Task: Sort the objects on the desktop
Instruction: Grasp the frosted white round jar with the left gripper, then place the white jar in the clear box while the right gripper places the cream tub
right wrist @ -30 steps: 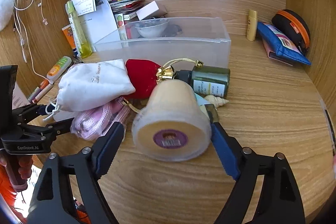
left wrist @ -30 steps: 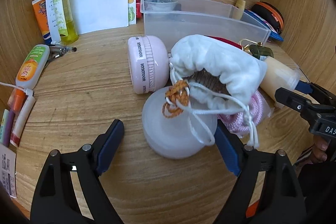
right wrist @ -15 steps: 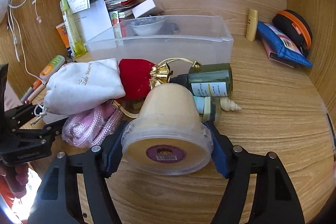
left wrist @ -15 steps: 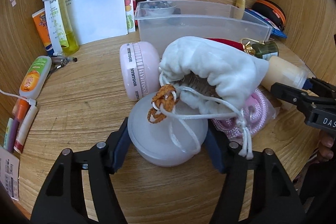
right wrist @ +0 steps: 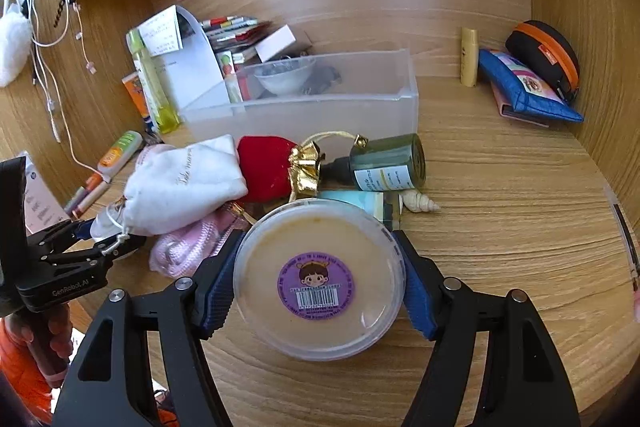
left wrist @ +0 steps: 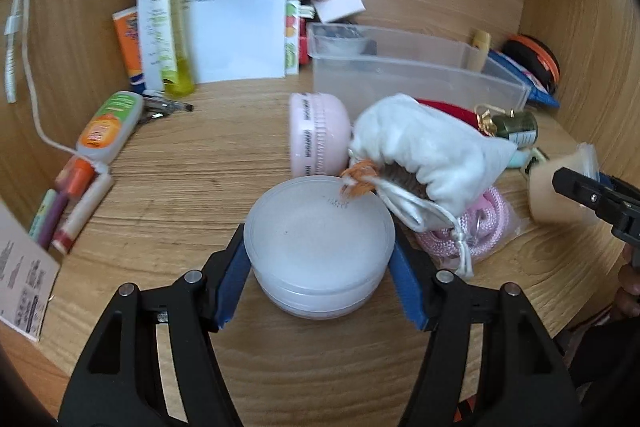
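Observation:
My left gripper point(left wrist: 318, 259) is shut on a frosted white round jar point(left wrist: 318, 239) and holds it above the desk. My right gripper point(right wrist: 318, 285) is shut on a beige pudding cup point(right wrist: 320, 279) with a purple sticker, also lifted; the cup shows in the left wrist view point(left wrist: 560, 187). A white drawstring pouch point(left wrist: 428, 147) lies over a pink rope bundle point(left wrist: 480, 227), beside a red velvet pouch point(right wrist: 266, 169), a dark green bottle point(right wrist: 386, 163) and a pink round case point(left wrist: 316, 135). A clear plastic bin point(right wrist: 320, 107) stands behind them.
A yellow spray bottle point(left wrist: 168, 27), papers point(left wrist: 236, 19), an orange-green tube point(left wrist: 108, 127) and pens point(left wrist: 68, 211) are at the left. A blue pouch point(right wrist: 524, 87), black-orange case point(right wrist: 548, 55) and yellow tube point(right wrist: 469, 57) are at the back right. Wooden walls enclose the desk.
Both grippers have closed on their objects and lifted them: the left took the white jar out from under the pouch strings, the right raised and tilted the pudding cup.

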Motion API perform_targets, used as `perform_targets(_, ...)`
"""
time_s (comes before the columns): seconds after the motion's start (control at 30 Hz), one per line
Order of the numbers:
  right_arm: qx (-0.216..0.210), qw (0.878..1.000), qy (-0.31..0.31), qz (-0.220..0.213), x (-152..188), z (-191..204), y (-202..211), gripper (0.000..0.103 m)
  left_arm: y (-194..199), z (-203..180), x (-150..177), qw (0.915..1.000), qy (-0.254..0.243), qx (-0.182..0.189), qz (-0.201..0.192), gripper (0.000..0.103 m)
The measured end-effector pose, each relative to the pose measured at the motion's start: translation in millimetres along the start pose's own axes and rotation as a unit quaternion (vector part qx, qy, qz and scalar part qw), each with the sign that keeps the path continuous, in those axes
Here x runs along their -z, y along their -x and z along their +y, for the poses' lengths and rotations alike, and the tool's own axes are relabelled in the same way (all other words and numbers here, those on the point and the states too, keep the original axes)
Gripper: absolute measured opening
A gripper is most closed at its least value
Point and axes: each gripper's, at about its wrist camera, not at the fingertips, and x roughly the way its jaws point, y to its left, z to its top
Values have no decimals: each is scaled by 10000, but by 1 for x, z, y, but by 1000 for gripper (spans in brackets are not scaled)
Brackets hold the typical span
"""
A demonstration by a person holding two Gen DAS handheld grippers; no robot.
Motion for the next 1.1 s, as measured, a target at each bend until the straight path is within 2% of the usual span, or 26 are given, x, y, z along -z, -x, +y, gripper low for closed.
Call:
perform_targets(0.33, -134, 9998, -122, -53, -2, -7, 10, 67, 29, 15, -3, 9991, 188, -248, -298, 65)
perform_targets(0.53, -187, 9996, -131, -175, -17, -16, 21, 67, 40, 15, -18, 9984, 69, -239, -512, 65)
perform_targets(0.73, -170, 9996, 12, -220, -40, -22, 25, 68, 44, 8, -44, 9978, -176, -32, -641, 65)
perform_targets(1.1, -215, 9982, 395, -390, -93, -27, 29, 67, 27, -5, -100, 9958, -522, 552, -516, 65)
